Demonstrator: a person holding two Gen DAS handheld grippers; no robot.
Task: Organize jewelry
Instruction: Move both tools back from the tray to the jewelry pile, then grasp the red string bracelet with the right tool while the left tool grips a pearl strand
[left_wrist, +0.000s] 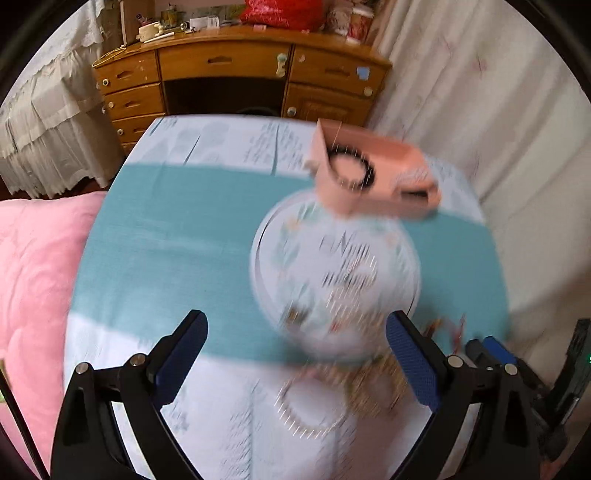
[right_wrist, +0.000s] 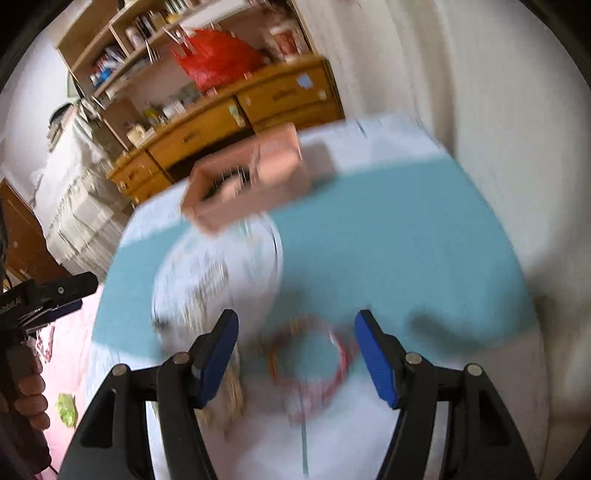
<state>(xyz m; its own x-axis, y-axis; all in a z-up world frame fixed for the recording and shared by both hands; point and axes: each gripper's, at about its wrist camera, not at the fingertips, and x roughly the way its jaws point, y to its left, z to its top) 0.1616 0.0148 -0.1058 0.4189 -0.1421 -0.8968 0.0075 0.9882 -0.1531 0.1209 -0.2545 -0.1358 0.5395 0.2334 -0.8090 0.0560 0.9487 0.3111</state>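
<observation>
2 claws hang parted and empty over the table: the right gripper (right_wrist: 297, 352) is nearest, straddling the red bracelet (right_wrist: 312, 363), while the left gripper (left_wrist: 295, 358) hovers beside the plate (left_wrist: 266, 236).

Pretty blurry, but the teal-and-white printed cloth (left_wrist: 177, 236) on the desk looks matt. The round white plate (left_wrist: 266, 236) looks glossy, the pink box (left_wrist: 384, 184) matt like card. The drawer unit (left_wrist: 229, 74) is varnished yellowish wood, the pink quilt (left_wrist: 33, 266) soft fabric.
</observation>
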